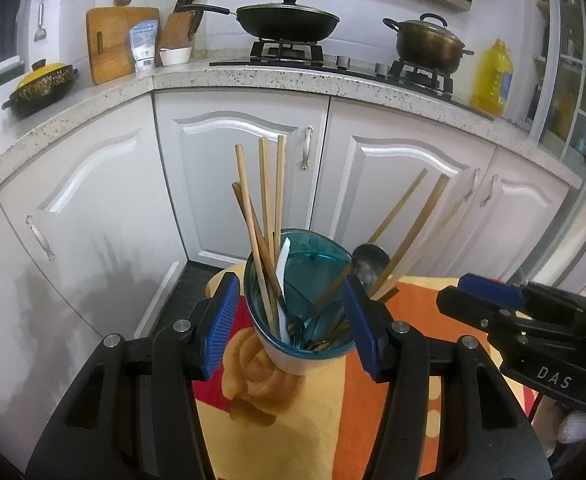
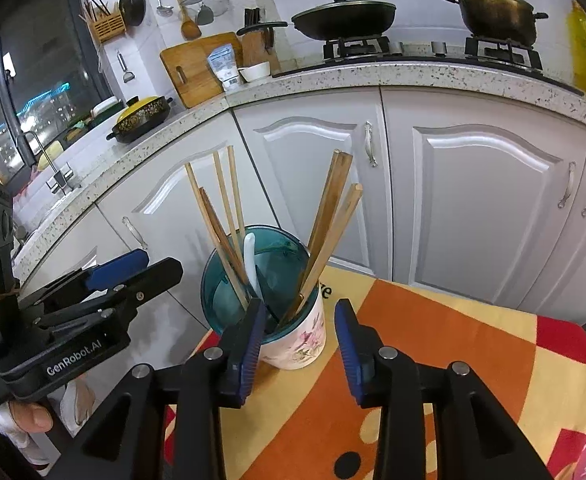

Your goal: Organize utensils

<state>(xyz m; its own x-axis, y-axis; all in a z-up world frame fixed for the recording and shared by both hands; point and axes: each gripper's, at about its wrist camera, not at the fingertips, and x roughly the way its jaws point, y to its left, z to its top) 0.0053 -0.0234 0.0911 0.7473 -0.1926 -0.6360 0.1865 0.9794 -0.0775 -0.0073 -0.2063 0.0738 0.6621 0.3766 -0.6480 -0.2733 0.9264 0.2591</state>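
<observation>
A white flowered cup (image 2: 299, 344) with a teal divided insert (image 1: 313, 276) stands near the far left corner of the table. Its left compartment holds several wooden chopsticks (image 1: 267, 208) and a white spoon (image 1: 283, 268). Other chopsticks (image 2: 333, 220) lean out to the right beside a metal spoon (image 1: 369, 260). My left gripper (image 1: 291, 326) is open wide; the cup shows between its blue pads (image 1: 221, 324), which stop short of it. My right gripper (image 2: 299, 346) is open, its pads framing the cup's base without pressing. Each gripper shows in the other's view: left gripper (image 2: 161, 266), right gripper (image 1: 465, 290).
An orange, yellow and red patterned cloth (image 2: 433, 340) covers the table. White cabinet doors (image 1: 233, 168) stand just beyond the table's far edge. On the speckled counter (image 1: 253, 78) above are a wok (image 1: 289, 22), a pot (image 1: 429, 44) and a cutting board (image 1: 113, 40).
</observation>
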